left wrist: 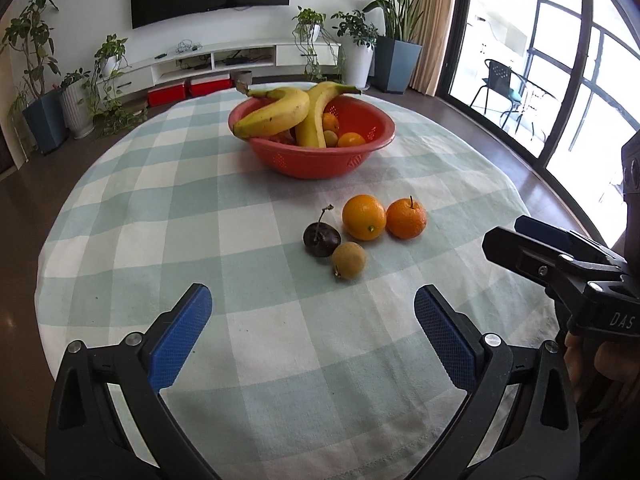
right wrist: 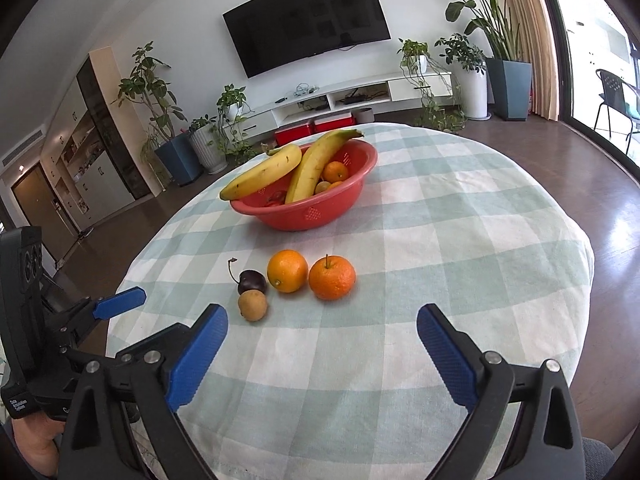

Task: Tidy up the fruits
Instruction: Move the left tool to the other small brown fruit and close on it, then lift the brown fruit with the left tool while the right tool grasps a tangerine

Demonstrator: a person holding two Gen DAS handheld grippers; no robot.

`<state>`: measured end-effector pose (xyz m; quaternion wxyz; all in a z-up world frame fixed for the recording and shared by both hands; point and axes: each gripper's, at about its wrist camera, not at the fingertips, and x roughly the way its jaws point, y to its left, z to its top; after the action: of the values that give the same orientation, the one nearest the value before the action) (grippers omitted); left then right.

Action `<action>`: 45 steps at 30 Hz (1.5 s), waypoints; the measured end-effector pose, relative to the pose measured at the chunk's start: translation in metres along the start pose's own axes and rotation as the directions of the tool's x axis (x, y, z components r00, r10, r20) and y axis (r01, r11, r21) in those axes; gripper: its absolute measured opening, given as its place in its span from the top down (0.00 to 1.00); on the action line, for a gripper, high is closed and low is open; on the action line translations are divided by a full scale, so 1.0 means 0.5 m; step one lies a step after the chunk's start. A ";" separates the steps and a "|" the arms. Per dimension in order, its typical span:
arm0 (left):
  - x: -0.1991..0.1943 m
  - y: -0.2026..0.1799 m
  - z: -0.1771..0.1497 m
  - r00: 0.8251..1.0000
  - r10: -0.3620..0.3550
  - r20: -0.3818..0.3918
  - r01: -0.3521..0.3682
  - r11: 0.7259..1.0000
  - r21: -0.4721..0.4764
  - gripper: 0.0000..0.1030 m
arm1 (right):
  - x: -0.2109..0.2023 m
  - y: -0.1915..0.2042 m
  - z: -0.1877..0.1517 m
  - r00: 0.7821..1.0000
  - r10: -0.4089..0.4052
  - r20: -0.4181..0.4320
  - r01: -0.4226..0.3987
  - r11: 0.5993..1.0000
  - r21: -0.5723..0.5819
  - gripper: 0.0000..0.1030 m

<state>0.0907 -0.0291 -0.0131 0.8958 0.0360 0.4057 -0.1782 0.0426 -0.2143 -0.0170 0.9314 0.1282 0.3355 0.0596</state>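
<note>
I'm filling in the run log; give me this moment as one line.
left gripper: open, empty | right gripper: open, empty | basket: bananas, oranges inside | tablecloth: four loose fruits left

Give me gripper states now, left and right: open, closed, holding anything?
Left gripper: open, jaws wide apart, holding nothing, above the checked tablecloth.
Right gripper: open, jaws wide apart, holding nothing.

2 bananas (left wrist: 280,114), 1 red bowl (left wrist: 316,162), 2 oranges (left wrist: 364,217) on the cloth, 1 cherry (left wrist: 321,239), 1 longan (left wrist: 349,260).
</note>
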 end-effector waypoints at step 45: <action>0.164 -0.028 0.053 0.993 -0.028 -0.111 0.030 0.999 0.018 0.75 | -0.011 -0.035 -0.009 0.999 -0.023 0.039 0.021 0.998 0.055 0.11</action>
<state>0.1546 -0.0715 -0.0546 0.8687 0.0486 0.4536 -0.1929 0.0360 -0.2315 -0.0217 0.9346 0.1511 0.3199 0.0374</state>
